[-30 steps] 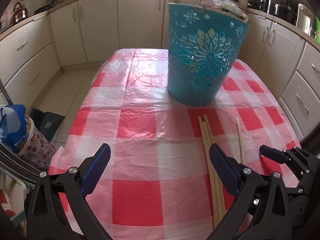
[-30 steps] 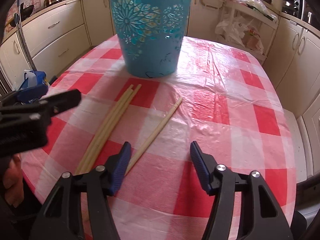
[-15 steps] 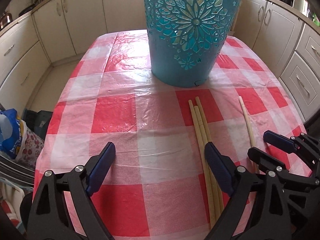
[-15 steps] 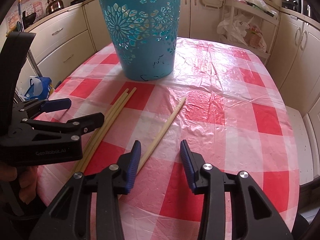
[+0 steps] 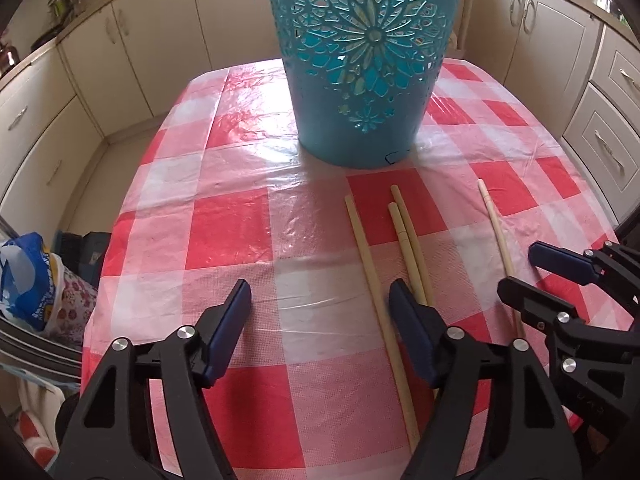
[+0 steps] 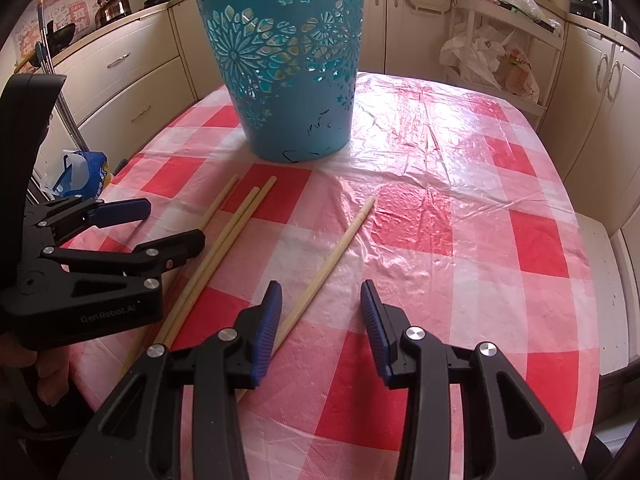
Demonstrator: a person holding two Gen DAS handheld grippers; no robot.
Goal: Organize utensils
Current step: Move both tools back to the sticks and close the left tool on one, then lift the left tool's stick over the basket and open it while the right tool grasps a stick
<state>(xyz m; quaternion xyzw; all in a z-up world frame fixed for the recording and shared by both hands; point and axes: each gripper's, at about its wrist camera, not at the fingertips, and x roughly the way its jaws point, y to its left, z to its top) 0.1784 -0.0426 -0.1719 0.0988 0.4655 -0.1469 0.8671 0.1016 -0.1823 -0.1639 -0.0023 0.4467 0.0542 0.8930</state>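
"GenRobot.AI" lettering on left claw (image 6: 168, 226), closing, nothing between pads

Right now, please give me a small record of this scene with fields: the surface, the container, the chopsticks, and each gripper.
surface: table with red and white checked plastic cloth
container: teal cut-out basket, upright on the table
chopsticks: four, flat on the cloth in front of the basket; one apart on the left, a close pair, a lone chopstick on the right
left gripper: jaws closing, the leftmost chopstick between them, nothing gripped
right gripper: open, near the lone chopstick, holding nothing
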